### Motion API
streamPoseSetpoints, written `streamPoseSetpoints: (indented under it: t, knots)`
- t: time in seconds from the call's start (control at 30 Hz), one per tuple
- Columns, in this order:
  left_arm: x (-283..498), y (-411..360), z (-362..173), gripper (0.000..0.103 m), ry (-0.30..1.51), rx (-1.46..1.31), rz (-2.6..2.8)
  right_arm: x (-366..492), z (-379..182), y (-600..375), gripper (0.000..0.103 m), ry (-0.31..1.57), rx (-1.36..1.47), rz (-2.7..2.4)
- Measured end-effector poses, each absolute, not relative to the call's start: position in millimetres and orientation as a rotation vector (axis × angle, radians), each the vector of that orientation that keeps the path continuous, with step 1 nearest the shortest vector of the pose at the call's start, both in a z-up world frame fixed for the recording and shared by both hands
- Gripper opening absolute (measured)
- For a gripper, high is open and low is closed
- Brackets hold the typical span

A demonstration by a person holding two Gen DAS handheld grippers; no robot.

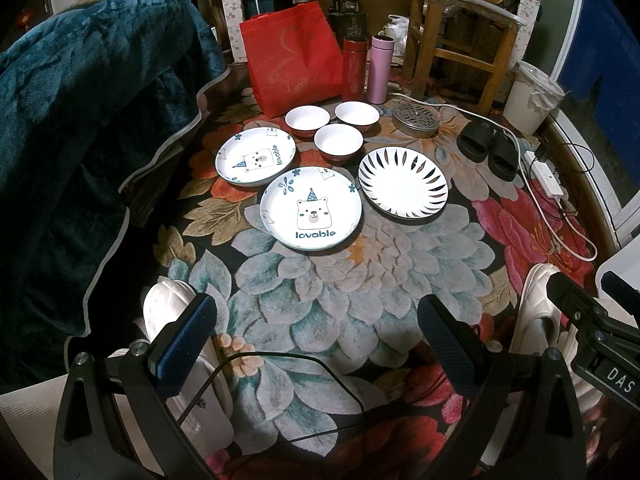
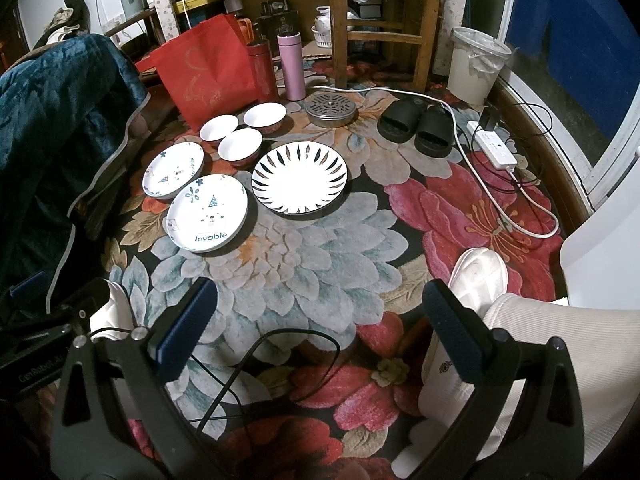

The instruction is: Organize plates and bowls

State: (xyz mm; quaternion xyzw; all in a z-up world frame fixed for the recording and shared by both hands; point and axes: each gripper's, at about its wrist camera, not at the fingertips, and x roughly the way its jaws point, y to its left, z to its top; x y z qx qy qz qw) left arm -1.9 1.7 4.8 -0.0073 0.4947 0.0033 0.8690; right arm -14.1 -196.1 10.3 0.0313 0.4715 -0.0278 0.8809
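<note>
Three plates lie on the floral rug: a near bear plate marked "lovable" (image 1: 311,213) (image 2: 207,213), a far bear plate (image 1: 256,157) (image 2: 173,169), and a black-and-white petal plate (image 1: 402,180) (image 2: 299,178). Three white bowls with red outsides sit behind them: left (image 1: 307,118) (image 2: 219,128), right (image 1: 357,113) (image 2: 265,115), front (image 1: 338,141) (image 2: 240,147). My left gripper (image 1: 318,344) is open and empty, well short of the plates. My right gripper (image 2: 320,332) is open and empty, also short of them.
A red bag (image 1: 294,58), a red flask (image 1: 354,68) and a pink flask (image 1: 379,69) stand behind the bowls. A round metal tin (image 1: 415,119), black slippers (image 1: 488,148), a power strip (image 1: 547,178), a white bin (image 1: 530,98) and a wooden stool (image 1: 460,36) lie right. A blue blanket (image 1: 80,120) hangs left.
</note>
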Motion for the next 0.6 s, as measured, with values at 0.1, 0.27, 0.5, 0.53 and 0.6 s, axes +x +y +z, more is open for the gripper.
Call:
streamPoseSetpoints:
  t: [0.1,0.27,0.5,0.53,0.6]
  knots:
    - [-1.8,1.7,4.3,0.101,1.035,-0.016,0.008,-14.1,10.0,-196.1,0.103,0.983,0.065,-0.057]
    - [-2.2,1.4,4.4,0.101,1.034,-0.016,0.007,-14.1,9.3,-196.0,0.103,0.984,0.064,-0.057]
    - [-2.1,1.2,4.3,0.101,1.032,-0.015,0.006,-14.4,9.4,-196.0,0.103,0.984,0.062,-0.059]
    - [1.6,3.1,7.1,0.101,1.032,-0.016,0.004,-14.5,9.6,-196.0,0.103,0.984,0.062,-0.060]
    - [7.3,8.4,13.8,0.101,1.033,-0.016,0.002,-14.3,9.7,-196.0,0.103,0.985,0.062,-0.059]
